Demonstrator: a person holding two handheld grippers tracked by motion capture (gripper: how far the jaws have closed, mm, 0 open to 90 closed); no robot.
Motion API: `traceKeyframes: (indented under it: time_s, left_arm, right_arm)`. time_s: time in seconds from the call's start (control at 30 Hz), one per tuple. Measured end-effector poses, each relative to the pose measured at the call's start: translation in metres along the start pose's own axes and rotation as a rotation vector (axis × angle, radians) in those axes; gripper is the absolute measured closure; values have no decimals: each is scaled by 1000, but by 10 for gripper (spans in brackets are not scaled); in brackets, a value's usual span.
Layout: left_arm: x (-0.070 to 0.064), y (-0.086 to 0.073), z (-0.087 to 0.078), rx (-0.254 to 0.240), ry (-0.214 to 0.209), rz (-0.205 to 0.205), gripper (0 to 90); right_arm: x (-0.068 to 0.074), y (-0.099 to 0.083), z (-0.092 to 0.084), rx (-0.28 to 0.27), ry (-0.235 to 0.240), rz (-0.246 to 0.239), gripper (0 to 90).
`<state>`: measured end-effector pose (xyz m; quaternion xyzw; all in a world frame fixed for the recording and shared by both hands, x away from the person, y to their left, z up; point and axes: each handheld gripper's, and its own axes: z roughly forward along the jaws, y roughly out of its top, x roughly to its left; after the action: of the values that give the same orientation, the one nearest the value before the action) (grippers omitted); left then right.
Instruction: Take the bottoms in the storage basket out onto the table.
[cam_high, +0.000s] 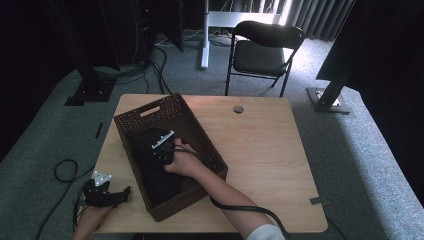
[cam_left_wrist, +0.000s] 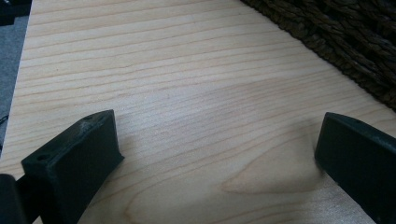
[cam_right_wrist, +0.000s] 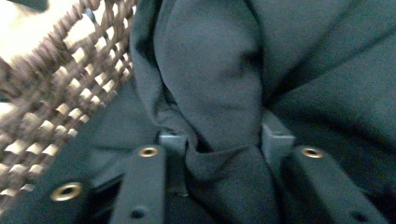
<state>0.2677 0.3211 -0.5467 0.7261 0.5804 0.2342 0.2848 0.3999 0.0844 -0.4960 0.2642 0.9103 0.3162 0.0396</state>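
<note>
A dark woven basket stands on the left half of the wooden table, with a black cloth lying in it. My right gripper reaches down into the basket. In the right gripper view the right gripper is shut on a bunched fold of the black cloth, next to the basket's wall. My left gripper rests at the table's near left corner. Its jaws stand wide apart, the left gripper open over bare wood, with the basket's side just beyond.
A black folding chair stands behind the table on grey carpet. A round cable hole sits near the table's far edge. Dark stands and cables lie at the back left. A strip of tape marks the near right corner.
</note>
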Motion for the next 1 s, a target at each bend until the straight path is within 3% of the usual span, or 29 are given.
traceKeyframes:
  time_s: [0.03, 0.07, 0.13, 0.33, 0.43, 0.73, 1.0]
  left_arm:
    - [0, 0, 0, 1, -1, 0, 0]
    - [0, 0, 0, 3, -1, 1, 0]
    - [0, 0, 0, 1, 0, -1, 0]
    - [0, 0, 0, 3, -1, 1, 0]
    - [0, 0, 0, 1, -1, 0, 0]
    - [0, 0, 0, 0, 1, 2, 0]
    - [0, 0, 0, -1, 1, 2, 0]
  right_arm:
    - [-1, 2, -4, -16, 10, 34, 662]
    - [-1, 4, -8, -25, 5, 12, 675]
    - [-3, 7, -18, -83, 8, 51, 686]
    - [-8, 8, -42, -197, 1, 33, 711]
    - [-9, 8, -49, -225, -2, 30, 713]
    - [-3, 8, -71, -365, -39, 2, 718]
    - [-4, 9, -87, -417, -51, -6, 719]
